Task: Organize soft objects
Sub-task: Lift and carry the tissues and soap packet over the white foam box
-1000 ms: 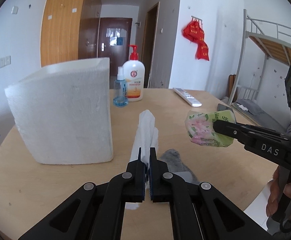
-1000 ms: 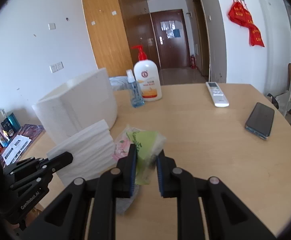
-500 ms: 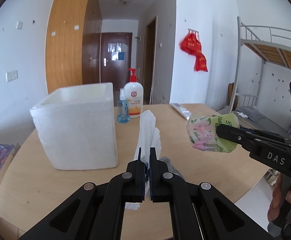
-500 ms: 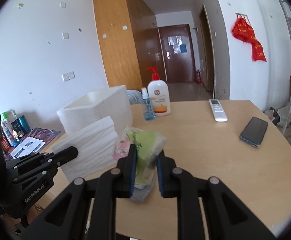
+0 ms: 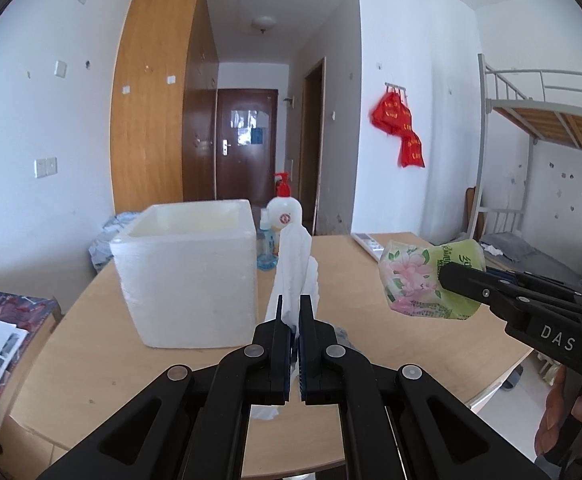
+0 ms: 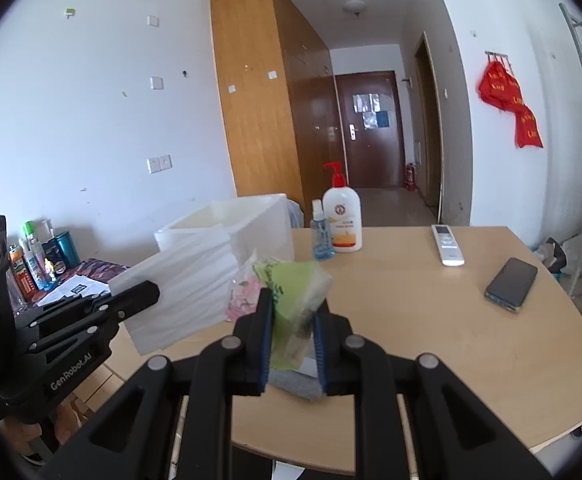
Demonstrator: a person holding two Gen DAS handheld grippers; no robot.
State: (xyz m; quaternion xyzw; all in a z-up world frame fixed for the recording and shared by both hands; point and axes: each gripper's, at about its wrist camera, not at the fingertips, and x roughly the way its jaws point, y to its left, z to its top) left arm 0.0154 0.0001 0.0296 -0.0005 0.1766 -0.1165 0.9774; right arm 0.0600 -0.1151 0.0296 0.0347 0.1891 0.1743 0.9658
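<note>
Your left claw [image 5: 289, 312] is clamped nearly shut, held level and raised. Your right claw [image 6: 291, 312] is also clamped, level, just to its right.

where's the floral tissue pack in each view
Left wrist view: floral tissue pack at right of centre, pinched by the right hand-held gripper.
Right wrist view: lower centre, between that gripper's fingers.
Shared landmark: the white foam box.
</note>
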